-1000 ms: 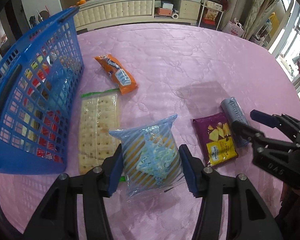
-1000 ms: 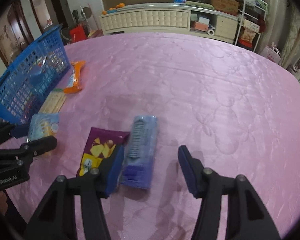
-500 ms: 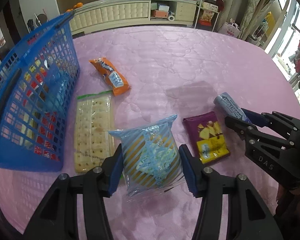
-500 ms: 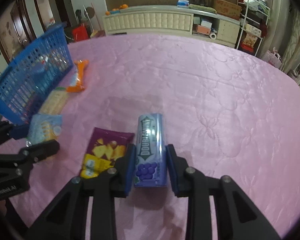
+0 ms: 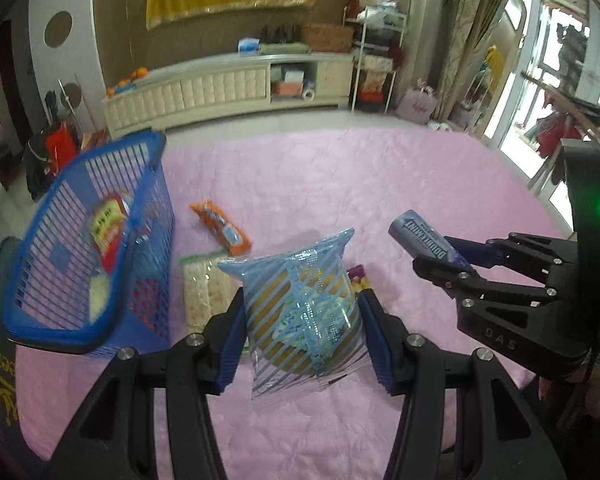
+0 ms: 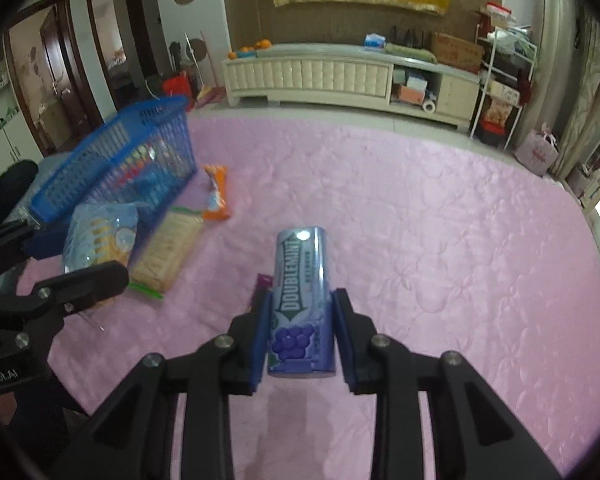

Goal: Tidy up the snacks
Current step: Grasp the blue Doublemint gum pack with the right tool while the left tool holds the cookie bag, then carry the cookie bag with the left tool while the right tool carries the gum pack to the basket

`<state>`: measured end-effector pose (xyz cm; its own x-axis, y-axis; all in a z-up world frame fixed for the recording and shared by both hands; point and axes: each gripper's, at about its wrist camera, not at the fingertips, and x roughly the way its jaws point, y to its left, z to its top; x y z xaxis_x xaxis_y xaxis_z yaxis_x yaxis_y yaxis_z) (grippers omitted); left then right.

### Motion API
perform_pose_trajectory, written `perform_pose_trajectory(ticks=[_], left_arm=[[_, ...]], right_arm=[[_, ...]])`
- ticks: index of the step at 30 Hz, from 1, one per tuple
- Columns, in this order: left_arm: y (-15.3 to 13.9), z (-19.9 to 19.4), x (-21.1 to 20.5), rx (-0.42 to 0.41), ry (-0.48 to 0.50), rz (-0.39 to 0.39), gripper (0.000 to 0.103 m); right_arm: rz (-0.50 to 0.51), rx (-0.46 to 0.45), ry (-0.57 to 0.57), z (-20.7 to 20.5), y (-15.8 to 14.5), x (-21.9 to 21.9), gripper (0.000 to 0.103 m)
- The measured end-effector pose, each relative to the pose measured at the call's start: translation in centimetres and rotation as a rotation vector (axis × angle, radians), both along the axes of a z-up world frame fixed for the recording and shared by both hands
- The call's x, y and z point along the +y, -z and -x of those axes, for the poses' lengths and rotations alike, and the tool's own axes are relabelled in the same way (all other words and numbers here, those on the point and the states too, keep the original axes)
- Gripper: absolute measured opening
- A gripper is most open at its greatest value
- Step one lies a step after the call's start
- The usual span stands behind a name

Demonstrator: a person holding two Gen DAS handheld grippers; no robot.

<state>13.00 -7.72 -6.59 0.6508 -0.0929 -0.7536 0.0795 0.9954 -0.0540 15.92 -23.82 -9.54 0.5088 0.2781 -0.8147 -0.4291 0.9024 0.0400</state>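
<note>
My left gripper [image 5: 302, 334] is shut on a blue-striped clear snack bag [image 5: 300, 300], held above the pink tablecloth; the same snack bag [image 6: 96, 236] shows at the left of the right wrist view. My right gripper [image 6: 302, 336] is shut on a purple Doublemint gum pack [image 6: 300, 300], also lifted; from the left wrist view that gum pack [image 5: 422, 238] sticks out of the right gripper [image 5: 440, 254]. A blue mesh basket [image 5: 148, 184] with several snacks inside stands at the left. An orange snack bar [image 5: 222, 228] and a cracker bag [image 5: 204, 292] lie beside it.
A purple chip packet [image 6: 262, 286] lies on the cloth, mostly hidden under the gum pack. The pink-covered table [image 6: 440, 240] stretches far to the right. A cream cabinet [image 6: 340, 76] and shelves stand behind the table.
The right gripper closed on the gum pack and lifted it off the cloth. The left gripper rose with the striped bag, and both views tilted up toward the room.
</note>
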Motion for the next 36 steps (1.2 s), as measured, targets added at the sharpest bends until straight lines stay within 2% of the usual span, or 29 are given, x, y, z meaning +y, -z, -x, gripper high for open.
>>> perform_pose_trajectory(ticks=[6,16,22,30,36], left_arm=[[-3.0,2.4,2.0,-0.068,-0.007,-0.021,0.051],[-4.7,3.8,7.9,-0.111,-0.047,-0.023,0.051],[-5.3,3.8,11.0,-0.115,-0.069,-0.028,0.051],[-5.9,3.2,15.0,-0.110,-0.094,-0.015,0.051],[-4.9,1.7,18.2,-0.064,-0.130,-0.002,0.051]], right_arm=[[-0.064,-0.030,-0.011,1.9,-3.4,1.6,0.035],[-0.106,-0.084,-0.094,4.2,-7.1,7.3,0.035],[-0.097,-0.104,-0.136,3.4,-7.9,11.4,0.035],[-0.114,-0.076,-0.172,2.0,-7.6,16.4,0.035],[-0.098,-0.065,-0.192,1.1,-7.0,18.9,0.035]])
